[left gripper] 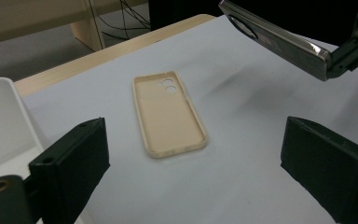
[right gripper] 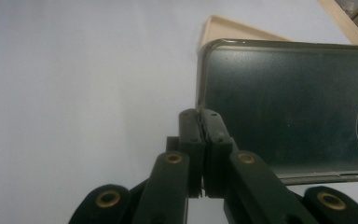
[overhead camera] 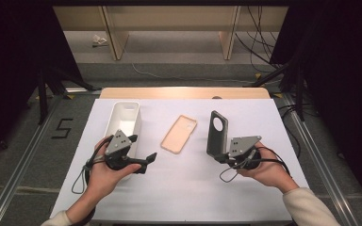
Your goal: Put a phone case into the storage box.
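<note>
nearby, beige case (overhead camera: 179, 134) flat between released left hand-held gripper (overhead camera: 143, 160) and right hand-held gripper (overhead camera: 222, 157) grasping dark case (overhead camera: 216, 132)

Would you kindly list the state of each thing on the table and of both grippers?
Dark phone case: lifted off the table, standing on edge, clamped at one edge.
Beige phone case: lying flat, hollow side up, untouched.
White bin: upright.
Left gripper: open, holding nothing.
Right gripper: shut on the dark phone case.
</note>
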